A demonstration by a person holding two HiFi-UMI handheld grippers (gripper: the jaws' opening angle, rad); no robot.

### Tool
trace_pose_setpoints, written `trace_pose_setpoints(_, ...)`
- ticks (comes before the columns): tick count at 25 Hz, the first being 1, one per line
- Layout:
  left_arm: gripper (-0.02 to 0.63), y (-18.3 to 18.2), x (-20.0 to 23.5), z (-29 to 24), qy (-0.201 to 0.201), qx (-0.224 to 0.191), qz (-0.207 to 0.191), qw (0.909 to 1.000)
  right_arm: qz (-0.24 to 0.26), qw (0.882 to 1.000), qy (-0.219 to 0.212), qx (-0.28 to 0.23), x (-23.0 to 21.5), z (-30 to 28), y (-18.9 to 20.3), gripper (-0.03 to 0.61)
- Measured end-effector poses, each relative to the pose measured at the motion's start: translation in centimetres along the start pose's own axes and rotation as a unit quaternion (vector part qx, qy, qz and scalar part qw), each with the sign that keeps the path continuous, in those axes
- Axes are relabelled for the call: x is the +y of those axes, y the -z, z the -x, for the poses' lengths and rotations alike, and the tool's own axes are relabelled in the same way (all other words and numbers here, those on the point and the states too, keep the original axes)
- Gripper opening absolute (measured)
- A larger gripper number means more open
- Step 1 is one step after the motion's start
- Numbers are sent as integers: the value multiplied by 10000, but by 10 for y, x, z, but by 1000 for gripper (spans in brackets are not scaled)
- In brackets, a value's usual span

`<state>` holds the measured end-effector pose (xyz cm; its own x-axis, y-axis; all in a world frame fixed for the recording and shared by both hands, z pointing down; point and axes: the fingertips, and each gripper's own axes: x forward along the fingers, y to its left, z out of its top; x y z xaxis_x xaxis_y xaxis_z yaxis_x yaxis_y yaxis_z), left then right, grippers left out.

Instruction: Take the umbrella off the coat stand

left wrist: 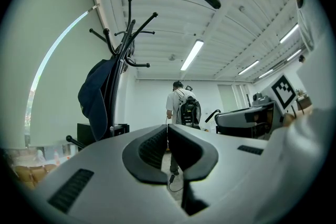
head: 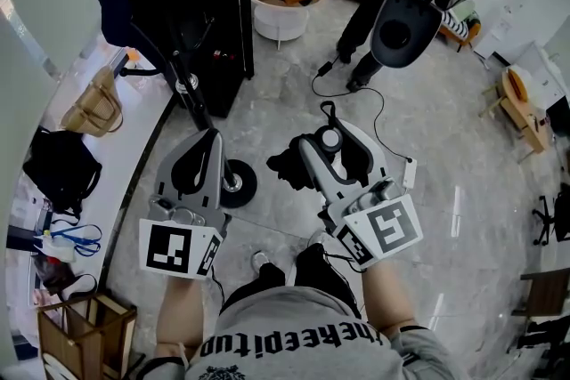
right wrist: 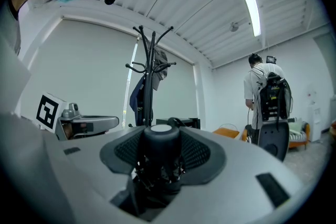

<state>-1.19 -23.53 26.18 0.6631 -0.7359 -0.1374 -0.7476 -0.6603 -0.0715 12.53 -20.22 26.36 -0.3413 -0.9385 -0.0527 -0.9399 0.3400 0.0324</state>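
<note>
Grey marbled floor [head: 427, 156], right hand-held gripper [head: 332, 143] pinching umbrella [head: 285, 166], left hand-held gripper [head: 207, 143] seemingly pressed together

Head view: coat stand [head: 178, 76] top cut off by upper edge; umbrella [head: 285, 165] mostly hidden under right claw [head: 337, 142], length untellable.

The coat stand [head: 191, 98] and its round base [head: 239, 183] are standing close by the left gripper [head: 211, 138], with a black cabinet [head: 218, 4] crowding in behind. A counter [head: 125, 147] is hemming in the left side. Rightward, grey floor [head: 463, 156] is lying open, apart from a cable [head: 378, 102] and a person [head: 361, 22] farther off.
</note>
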Motion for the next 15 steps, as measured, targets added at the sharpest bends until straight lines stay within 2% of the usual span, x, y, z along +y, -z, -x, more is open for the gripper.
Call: trace_pose_setpoints(15,17,-8,-10,13,-11,-45,-84,10000,11,10000,-36,-44,7,14,-6,204)
